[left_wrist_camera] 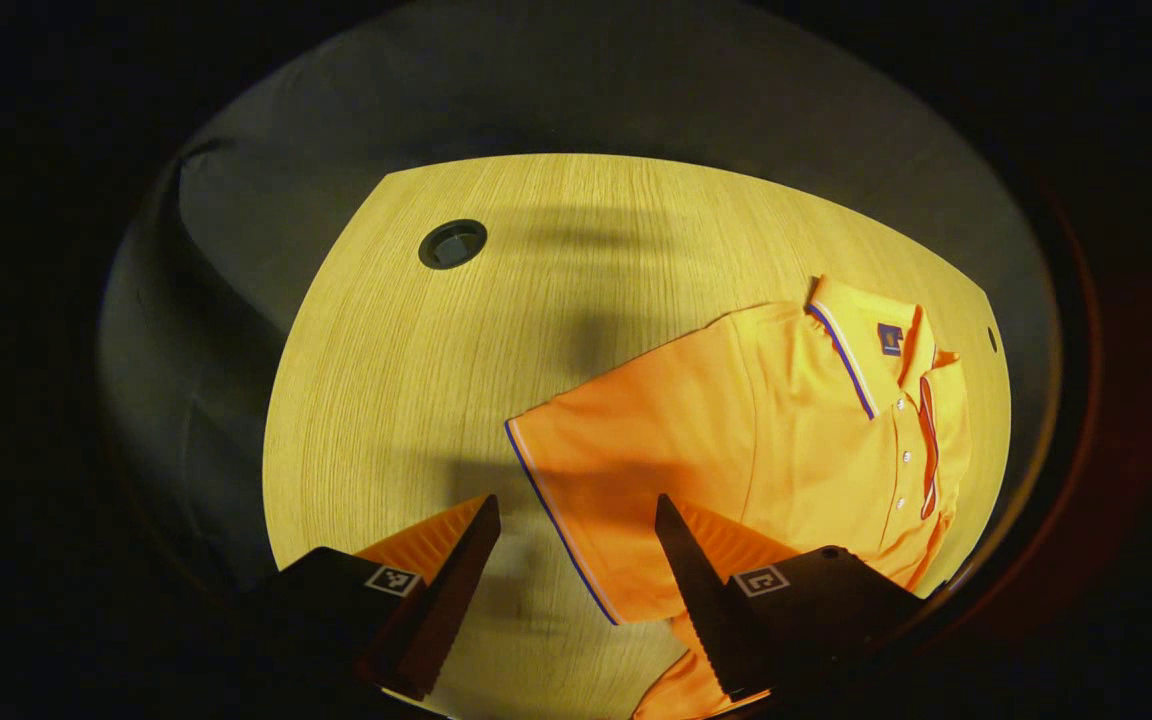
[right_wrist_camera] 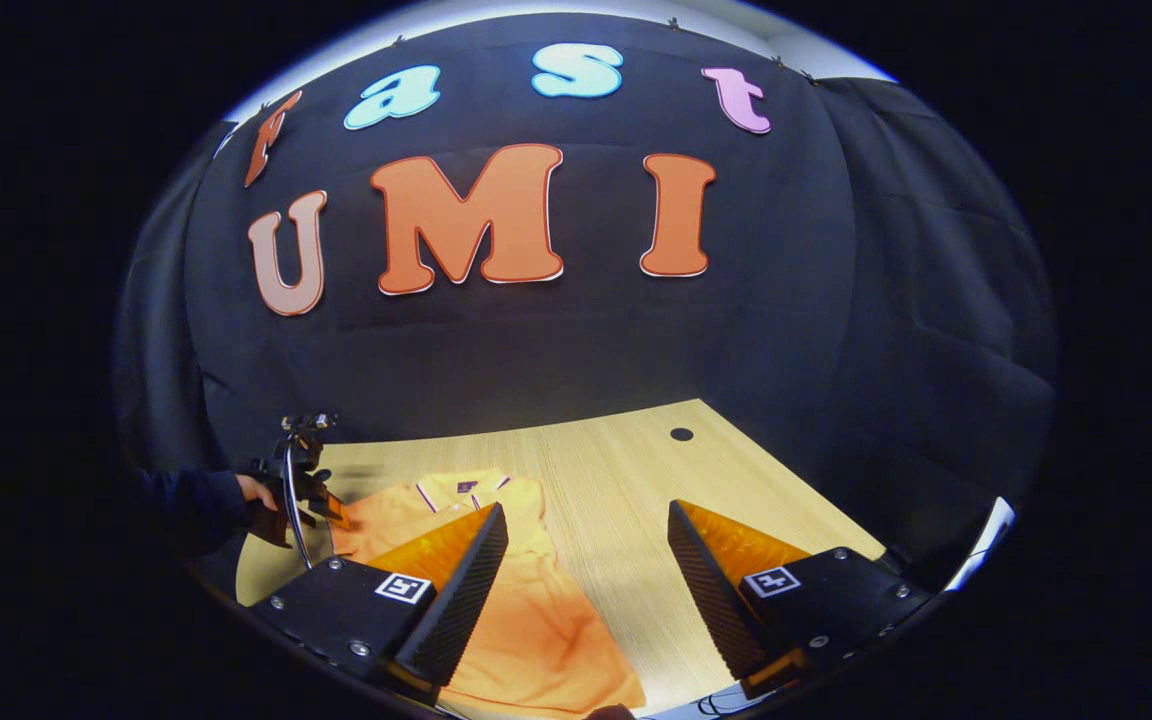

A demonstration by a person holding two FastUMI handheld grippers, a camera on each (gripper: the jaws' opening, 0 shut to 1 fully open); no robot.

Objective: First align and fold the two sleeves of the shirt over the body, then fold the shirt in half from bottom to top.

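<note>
Task status: the orange shirt (left_wrist_camera: 736,450) lies flat on the wooden counter (left_wrist_camera: 416,400), occupying the centre-right of the left gripper view, with the collar at the right of the frame and the hem passing out of the bottom edge. 1 sleeve (left_wrist_camera: 841,345) appears folded over the chest, its striped cuff lying beside the button placket. The other sleeve (left_wrist_camera: 576,470) extends toward the lower centre of the frame, spread on the counter. Judged from this, the sleeve stage is at most half complete, and the bottom-to-top fold is not yet done.

Tool state: the left tool (left_wrist_camera: 576,560) is spread wide and holds nothing; it hovers above the extended sleeve's striped edge. The right tool (right_wrist_camera: 586,560) is also wide and holds nothing; it sits at the bottom centre of the right gripper view, above the shirt (right_wrist_camera: 536,620) body.

Limits of view: the hem is cut off in both views. Contact between the tool fingers and the fabric cannot be determined. In the right gripper view, the shirt's near part is hidden behind the fingers. A round hole (left_wrist_camera: 452,243) in the counter sits at upper left of the left gripper view.
</note>
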